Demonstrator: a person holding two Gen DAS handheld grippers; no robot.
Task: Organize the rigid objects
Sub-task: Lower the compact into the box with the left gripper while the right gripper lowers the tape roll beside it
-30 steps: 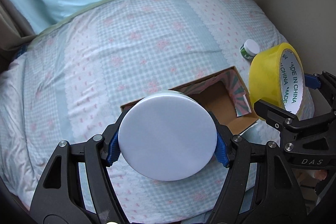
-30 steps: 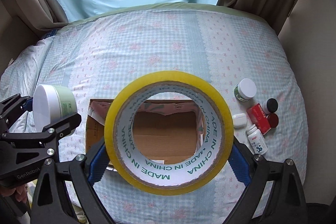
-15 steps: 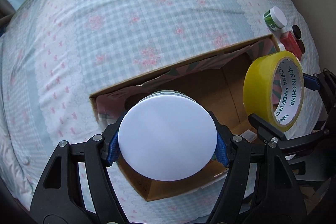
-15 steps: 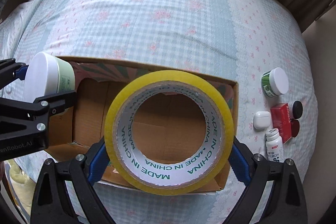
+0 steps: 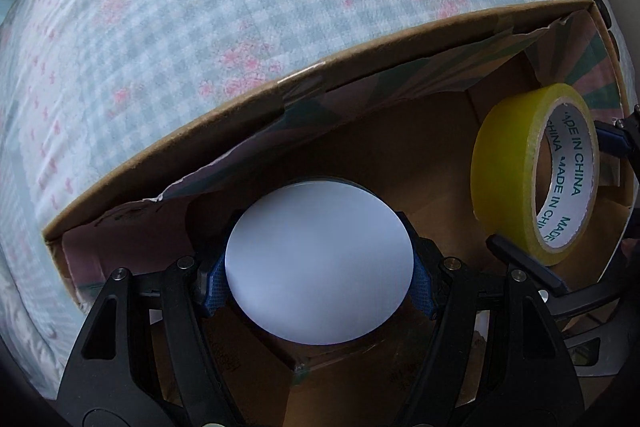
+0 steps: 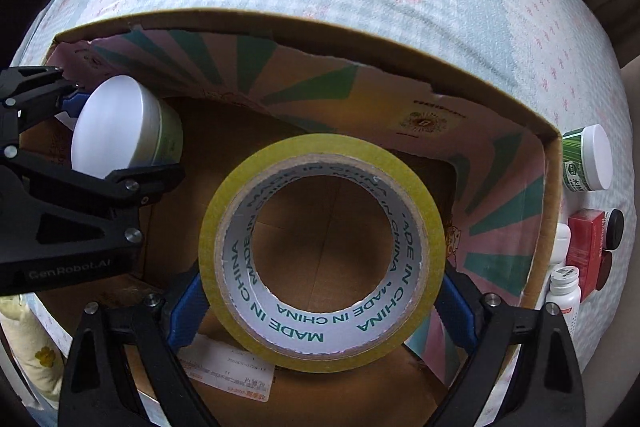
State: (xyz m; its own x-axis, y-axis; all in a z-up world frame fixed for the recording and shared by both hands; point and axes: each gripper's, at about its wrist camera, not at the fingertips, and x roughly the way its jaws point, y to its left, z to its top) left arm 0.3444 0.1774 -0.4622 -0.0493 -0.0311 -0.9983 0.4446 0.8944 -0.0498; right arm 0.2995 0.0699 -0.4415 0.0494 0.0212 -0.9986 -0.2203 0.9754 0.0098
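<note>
Gripping a white-lidded jar between its blue pads, the left gripper held it inside the open cardboard box on the checked bedspread. Beside it, the right gripper clamped a yellow tape roll across its width, also within the box walls. Whether either item touched the box floor was unclear. Small bottles lay outside the box's right wall.
</note>
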